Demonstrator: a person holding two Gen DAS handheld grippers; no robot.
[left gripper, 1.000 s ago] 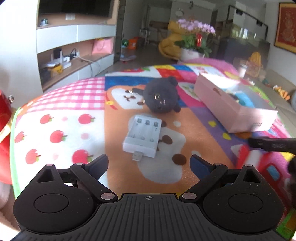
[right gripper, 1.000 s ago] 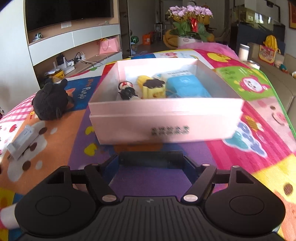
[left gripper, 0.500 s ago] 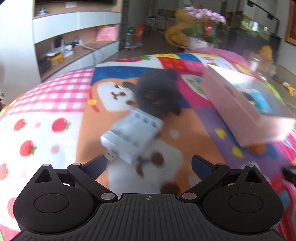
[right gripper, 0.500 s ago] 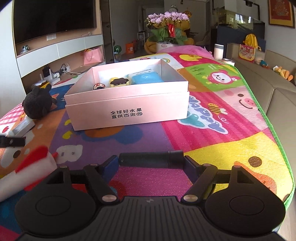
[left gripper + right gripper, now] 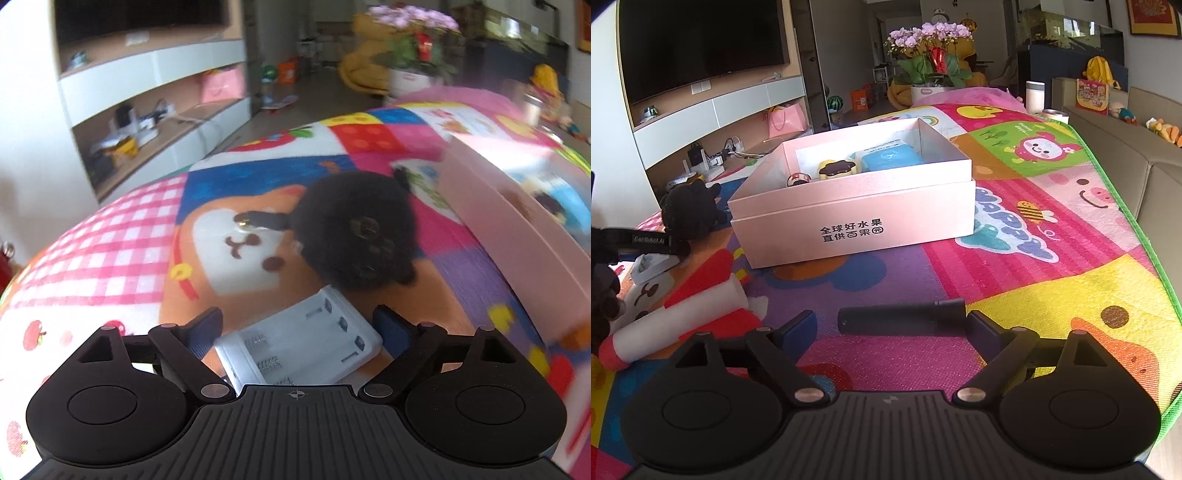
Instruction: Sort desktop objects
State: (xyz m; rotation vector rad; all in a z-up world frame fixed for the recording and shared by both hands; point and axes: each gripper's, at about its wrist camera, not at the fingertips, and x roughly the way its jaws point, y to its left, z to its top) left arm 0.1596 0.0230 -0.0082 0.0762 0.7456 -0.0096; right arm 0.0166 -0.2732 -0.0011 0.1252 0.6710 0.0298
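Observation:
A white battery charger point(image 5: 299, 343) lies on the colourful mat between the fingers of my left gripper point(image 5: 297, 326). Its jaws are closing and stand close to the charger's edges without a clear grip. Just beyond the charger sits a black plush toy point(image 5: 354, 240). My right gripper point(image 5: 891, 325) has its jaws opening. A black cylinder point(image 5: 901, 319) lies crosswise on the mat between them, its left end clear of the left finger. Ahead stands the open pink box point(image 5: 849, 221), holding a blue pack point(image 5: 888, 158), a yellow toy point(image 5: 836, 168) and a small figurine point(image 5: 799, 179).
The pink box point(image 5: 498, 229) lies right of the plush in the left wrist view. The right wrist view shows the plush point(image 5: 689, 210) and the left gripper's finger point(image 5: 646, 240) at far left. The mat's green edge point(image 5: 1126, 221) borders a beige sofa; a flower pot point(image 5: 931, 74) stands beyond.
My left gripper has moved forward until the charger lies between its fingers. My right gripper drew back from the pink box and widened, and the black cylinder came loose from its left finger.

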